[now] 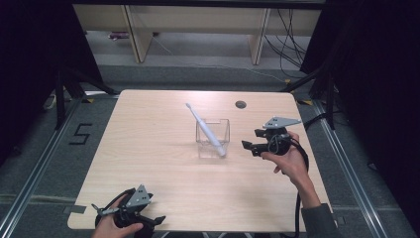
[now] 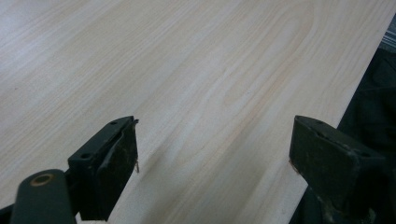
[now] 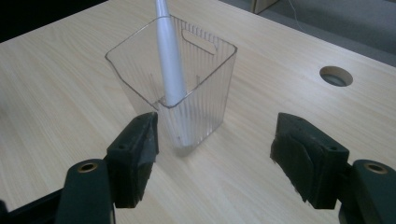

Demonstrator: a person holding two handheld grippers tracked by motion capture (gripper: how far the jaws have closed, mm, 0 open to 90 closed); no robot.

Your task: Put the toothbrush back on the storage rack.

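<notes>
One toothbrush [image 1: 205, 130] leans in the clear cup [image 1: 213, 139] mid-bench. Right gripper [image 1: 251, 140], jaws released and empty, sits just beside it; a careless nudge could tip the light cup. Left gripper [image 1: 132, 214] rests released at the near edge.

Left tool [image 1: 148, 221] sits low at the near left corner of the table [image 1: 163, 188], left hand [image 1: 116, 228] wrapped around its body from below, grey three-cornered plate on top, tips pointing right along the near edge. In the left gripper view its jaws stand wide apart with nothing between them, bare wood under them. Right tool [image 1: 250, 140] is on the right side, held in the right hand [image 1: 289, 158], forearm coming in from the bottom right, sleeve at the wrist. Tips point left, plate on top. Jaws wide apart in the right gripper view, pads [image 3: 140, 154] gripping nothing.
</notes>
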